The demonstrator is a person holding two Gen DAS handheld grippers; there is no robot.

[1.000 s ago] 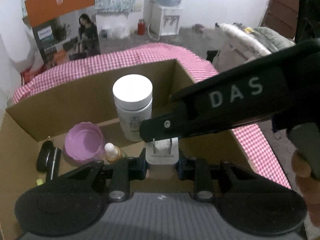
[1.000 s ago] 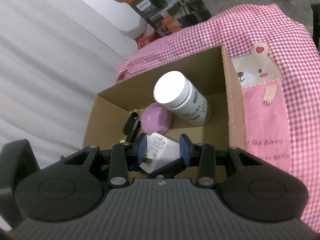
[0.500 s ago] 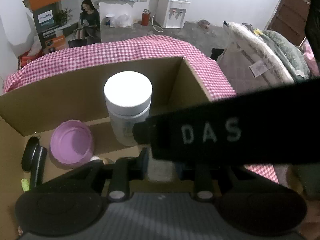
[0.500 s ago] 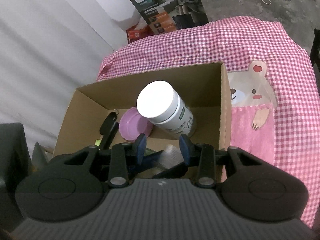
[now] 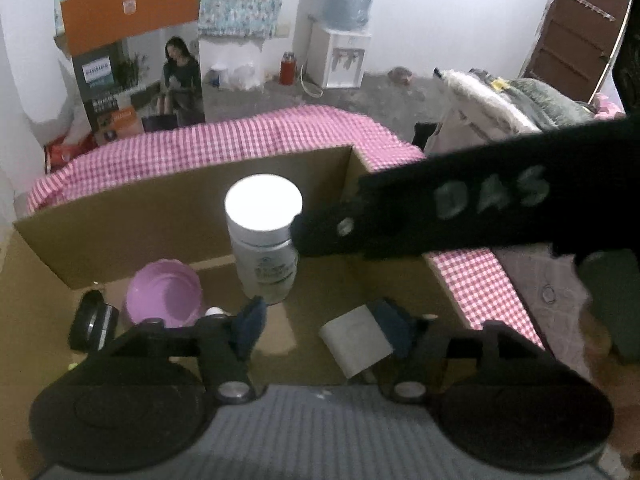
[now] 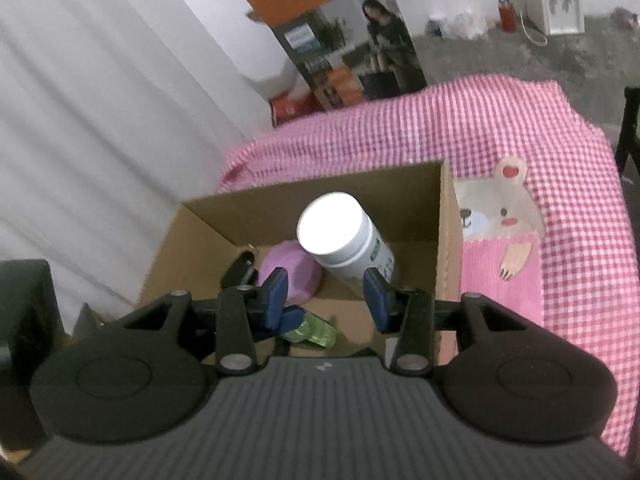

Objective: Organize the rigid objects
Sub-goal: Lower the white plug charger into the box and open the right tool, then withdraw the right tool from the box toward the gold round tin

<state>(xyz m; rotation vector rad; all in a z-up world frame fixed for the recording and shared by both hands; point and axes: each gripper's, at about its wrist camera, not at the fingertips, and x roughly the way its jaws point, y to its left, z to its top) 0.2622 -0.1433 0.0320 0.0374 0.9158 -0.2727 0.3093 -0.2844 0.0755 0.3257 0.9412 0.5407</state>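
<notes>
White bottle (image 6: 340,236) upright in cardboard box (image 6: 446,240)

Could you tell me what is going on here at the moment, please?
A person with two handheld grippers is sorting items into a cardboard box. The left gripper has its jaws open around a white charger block in the box; the right gripper is open and empty. A white bottle and purple bowl sit inside.

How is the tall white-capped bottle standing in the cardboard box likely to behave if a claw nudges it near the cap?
The white-capped bottle stands tall on a narrow base, so it probably tips. Being round, it would likely roll toward the purple bowl. It looks like rigid plastic, probably not fragile.
</notes>
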